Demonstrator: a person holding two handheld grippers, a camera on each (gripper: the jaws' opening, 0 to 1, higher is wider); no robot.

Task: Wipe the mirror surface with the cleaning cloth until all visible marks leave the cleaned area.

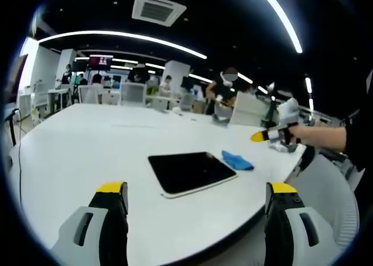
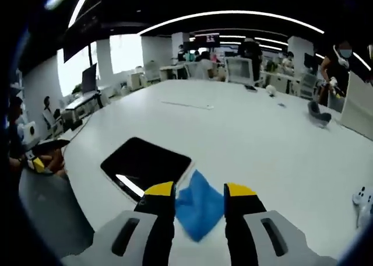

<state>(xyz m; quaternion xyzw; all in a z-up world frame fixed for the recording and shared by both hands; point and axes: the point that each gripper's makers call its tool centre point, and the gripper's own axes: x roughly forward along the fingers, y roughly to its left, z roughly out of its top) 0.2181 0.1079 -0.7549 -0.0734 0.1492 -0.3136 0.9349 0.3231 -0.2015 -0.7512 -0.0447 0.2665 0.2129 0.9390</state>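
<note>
The mirror (image 1: 189, 171) is a dark flat rectangle with a pale rim, lying near the front edge of the white table (image 1: 87, 143). Just right of it lies a crumpled blue cloth (image 1: 237, 160). My left gripper (image 1: 197, 190) stands wide open, back from the mirror, with nothing between its jaws. The right gripper (image 1: 259, 136) comes in from the right on a person's arm, above and behind the cloth. In the right gripper view the right gripper (image 2: 199, 191) is open, and the cloth (image 2: 200, 210) shows on the table between its jaws, beside the mirror (image 2: 145, 161). The left gripper (image 2: 38, 165) appears at the far left.
The table's curved front edge (image 1: 233, 231) runs close under the mirror. A white chair (image 1: 332, 184) stands at the right. A small white object (image 2: 364, 202) and a dark object (image 2: 319, 111) lie on the table. People, desks and chairs fill the background.
</note>
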